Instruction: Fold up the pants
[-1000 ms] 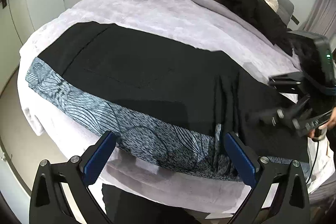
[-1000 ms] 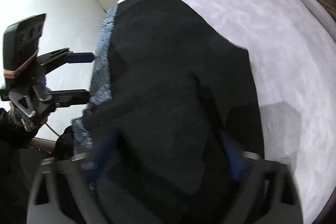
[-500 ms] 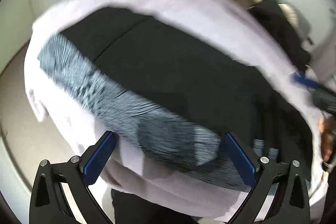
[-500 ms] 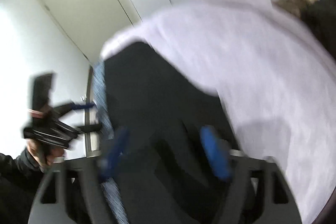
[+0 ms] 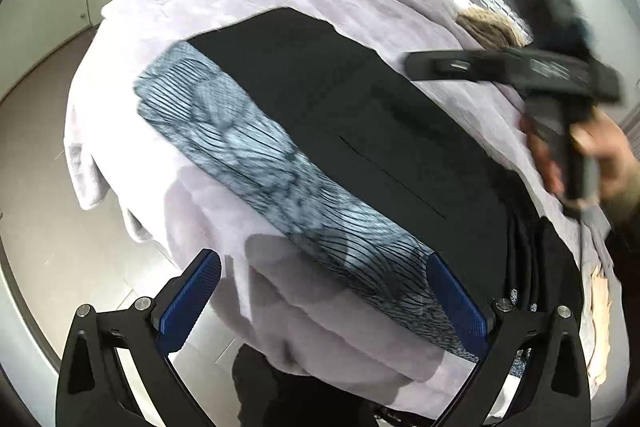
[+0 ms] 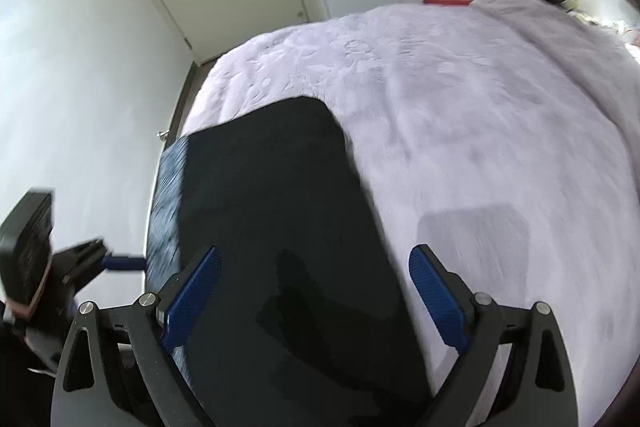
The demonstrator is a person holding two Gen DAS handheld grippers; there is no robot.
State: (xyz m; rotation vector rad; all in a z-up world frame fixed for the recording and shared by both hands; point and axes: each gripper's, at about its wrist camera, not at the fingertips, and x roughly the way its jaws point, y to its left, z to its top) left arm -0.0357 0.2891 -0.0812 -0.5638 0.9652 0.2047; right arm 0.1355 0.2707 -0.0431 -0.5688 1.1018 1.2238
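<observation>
The left tool (image 5: pixel 324 299) is seen nearest, its blue pads spread wide with nothing between them, hanging over the near edge of the bed (image 5: pixel 280 327). Just beyond it, the pants (image 5: pixel 340 115) are laid flat along that edge on the lilac blanket: a black upper layer is spread over a blue-grey patterned layer, of which a long strip is left showing on the near side. The waist end, with gathered folds, is judged to lie at the right of the left wrist view. In the right wrist view the right tool (image 6: pixel 314 297) is held above the black cloth, jaws spread, no fabric pinched; the cloth appears only beneath it. The person's hand (image 5: pixel 592 147) on the right tool's handle is seen blurred. Further off, a pile of dark clothing and pillows is noted at the head of the bed. Judgement: a lengthwise fold appears laid down and released; both tools are free. The next move is judged to call for pinching one end of the pants at its two corners and carrying it over toward the other end.
</observation>
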